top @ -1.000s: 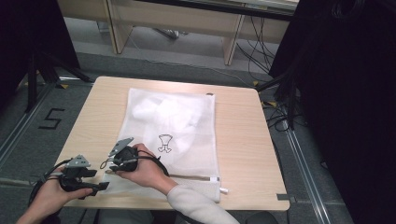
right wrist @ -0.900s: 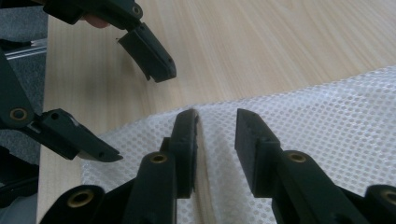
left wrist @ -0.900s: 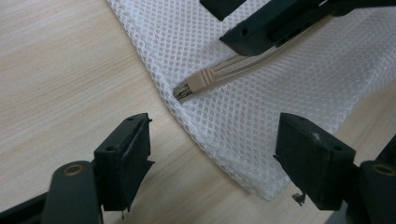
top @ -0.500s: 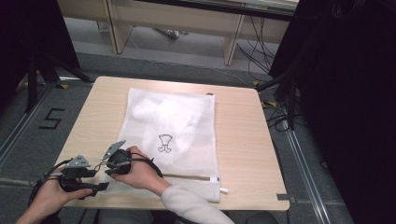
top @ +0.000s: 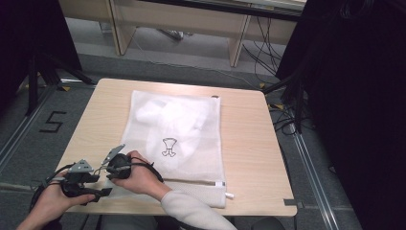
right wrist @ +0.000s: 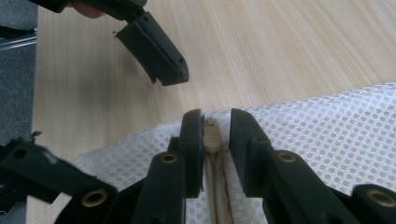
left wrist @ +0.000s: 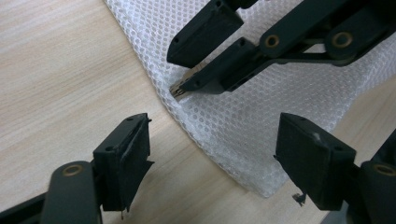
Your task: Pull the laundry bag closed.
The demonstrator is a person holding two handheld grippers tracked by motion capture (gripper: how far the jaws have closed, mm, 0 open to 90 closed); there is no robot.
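Nearest the lower left of the high view, the left gripper [top: 103, 191] hangs off the table's front corner with its jaws spread wide and nothing between them; its own view shows the bag's corner lying between the two pads but untouched. Just beside it, the right gripper [top: 116, 152] reaches the near left corner of the mesh laundry bag [top: 191, 139]; its jaws have just been closing and now stand narrow, with the beige zipper end [right wrist: 212, 137] in the slot between them, a thin gap visible on at least one side, so the pads do not yet appear to press. The bag lies flat across the middle of the wooden table [top: 249, 143], extending toward the far edge, with white garments [top: 167, 117] bunched inside its upper half. The mesh is judged light, soft and limp, likely to sag and bunch when lifted and to slide easily on the smooth wood; the stiffer zipper tape along the near edge seems the surest place to grip. The garments blur together through the mesh; the small dark emblem [top: 169, 146] cannot be read.
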